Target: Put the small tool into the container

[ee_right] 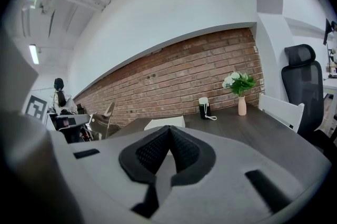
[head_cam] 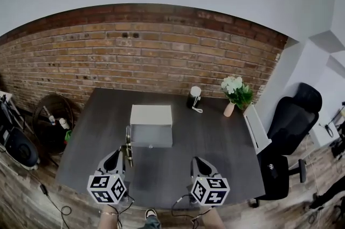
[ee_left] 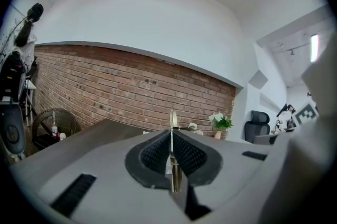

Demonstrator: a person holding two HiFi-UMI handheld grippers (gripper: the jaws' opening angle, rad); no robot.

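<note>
Left gripper [head_cam: 123, 155] holds the small tool [head_cam: 128, 145] short of the container [head_cam: 151, 136]; right gripper [head_cam: 197, 161] carries nothing.

In the left gripper view the two jaws are pressed together on the thin brass-coloured tool, which stands upright between the pads and sticks out past the tips. The white box-shaped container sits on the dark tabletop [head_cam: 178, 168] just ahead of this gripper and slightly to its right, apart from the tool. The right gripper's jaws meet with nothing between them; the container lies ahead of it and to its left. Farther ahead of the right gripper, near the brick wall [head_cam: 145, 55], stand a black-and-white item with a cord [head_cam: 194, 97] and a vase of white flowers [head_cam: 235, 94]. An office chair [head_cam: 294, 117] is off to its right, beyond the tabletop's edge.
</note>
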